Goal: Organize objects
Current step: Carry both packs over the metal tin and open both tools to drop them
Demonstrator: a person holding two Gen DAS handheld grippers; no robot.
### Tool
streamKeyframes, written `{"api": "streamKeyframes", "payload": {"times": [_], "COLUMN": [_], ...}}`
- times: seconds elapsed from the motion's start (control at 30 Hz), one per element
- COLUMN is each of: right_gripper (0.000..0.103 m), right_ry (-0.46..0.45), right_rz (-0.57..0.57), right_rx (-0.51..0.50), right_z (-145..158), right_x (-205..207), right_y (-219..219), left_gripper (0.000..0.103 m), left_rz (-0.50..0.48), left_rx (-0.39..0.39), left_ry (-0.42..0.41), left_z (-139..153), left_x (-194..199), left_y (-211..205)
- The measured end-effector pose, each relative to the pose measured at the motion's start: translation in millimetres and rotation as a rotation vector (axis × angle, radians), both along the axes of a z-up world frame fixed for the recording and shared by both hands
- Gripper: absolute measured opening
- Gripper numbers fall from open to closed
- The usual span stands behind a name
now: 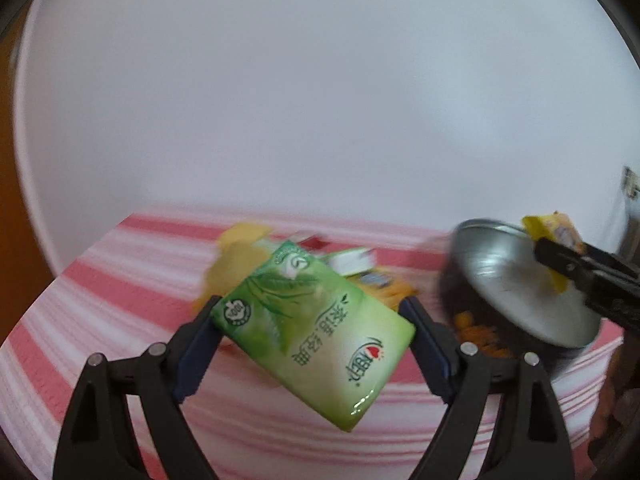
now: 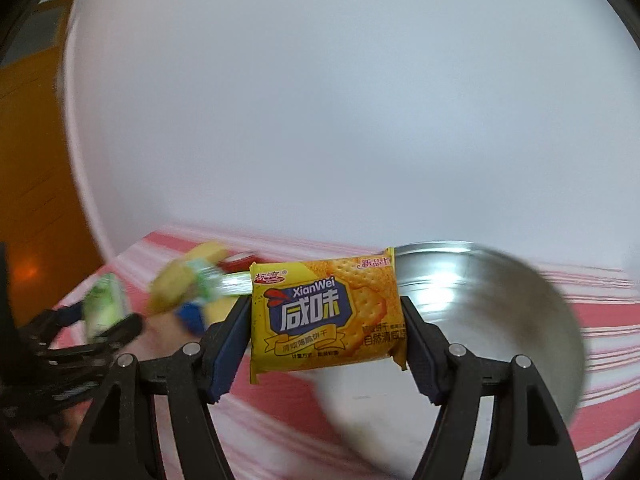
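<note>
The left claw (image 1: 314, 322) clamps a green tissue pack (image 1: 316, 334) above the pink-striped surface (image 1: 100, 280), its long axis tilted from upper left to lower right. Further right, the right claw (image 2: 325, 322) grips a yellow cracker packet (image 2: 326, 316) by its short ends, long axis level, before a steel bowl (image 2: 500, 320).

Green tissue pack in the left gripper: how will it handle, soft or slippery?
The green tissue pack looks soft: likely squashes between the fingers. Its glossy film shows glare, so it may slip. It hangs tilted in the left gripper, so it could pivot.
</note>
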State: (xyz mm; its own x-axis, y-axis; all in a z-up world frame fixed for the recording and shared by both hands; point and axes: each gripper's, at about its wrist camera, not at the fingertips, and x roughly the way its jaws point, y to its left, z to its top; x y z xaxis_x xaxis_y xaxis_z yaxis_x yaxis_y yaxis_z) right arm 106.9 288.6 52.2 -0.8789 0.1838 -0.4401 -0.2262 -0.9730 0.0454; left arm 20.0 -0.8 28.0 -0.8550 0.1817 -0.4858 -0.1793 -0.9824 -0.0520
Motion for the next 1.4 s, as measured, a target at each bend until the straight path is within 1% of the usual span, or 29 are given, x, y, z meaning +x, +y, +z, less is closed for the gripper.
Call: {"api": "streamKeyframes", "payload": {"times": [0.1,0.23,0.37,0.43,0.53,0.7,0.77,0.83,1.0,1.03,1.07,1.17,1.2,1.23,1.3,1.33,1.4], "right_gripper": [0.072,0.072,0.072,0.072,0.072,0.072,0.072,0.072,0.073,0.073,0.074,0.075,0.077,0.080,0.081,0.082,0.082], "right_ry": [0.008,0.003,-0.006,-0.013,-0.035,-0.089,-0.102,-0.111,-0.137,-0.140,-0.140,-0.125,-0.119,-0.109,-0.090,-0.089,-0.071], "right_rz": [-0.079,-0.167,-0.220,-0.232,-0.245,-0.270,-0.276,-0.267,-0.262,-0.260,-0.260,-0.258,-0.253,-0.251,-0.241,-0.231,-0.217], "right_rx": [0.026,0.046,0.039,0.045,0.064,0.060,0.029,-0.008,-0.012,-0.018,-0.023,-0.022,-0.034,-0.045,-0.066,-0.075,-0.100], "right_z": [0,-4,-5,-7,-10,-18,-21,-25,-33,-37,-39,-39,-39,-43,-44,-44,-43], "right_x": [17,34,44,47,48,41,39,39,27,24,22,20,16,15,15,15,14], "right_y": [31,65,89,95,99,110,115,117,110,122,124,121,116,117,118,118,117], "left_gripper": [0.087,0.087,0.087,0.087,0.087,0.087,0.087,0.087,0.087,0.088,0.088,0.088,0.089,0.090,0.098,0.103,0.103], "left_rz": [-0.079,-0.170,-0.237,-0.256,-0.282,-0.302,-0.302,-0.303,-0.292,-0.289,-0.288,-0.292,-0.290,-0.291,-0.281,-0.274,-0.266], "left_rx": [-0.003,-0.009,-0.005,-0.012,-0.002,-0.006,-0.009,-0.016,-0.031,-0.037,-0.041,-0.047,-0.055,-0.062,-0.090,-0.099,-0.108], "left_ry": [0.039,0.049,0.031,0.019,-0.019,-0.065,-0.071,-0.076,-0.109,-0.110,-0.111,-0.128,-0.133,-0.130,-0.115,-0.092,-0.050], "left_z": [9,11,5,1,-7,-18,-20,-20,-28,-29,-30,-33,-33,-34,-32,-30,-24], "left_x": [-2,-11,-24,-31,-47,-66,-67,-41,-47,-47,-49,-52,-52,-50,-48,-45,-39], "left_y": [32,79,119,135,153,164,167,182,183,184,183,182,183,184,187,187,186]}}
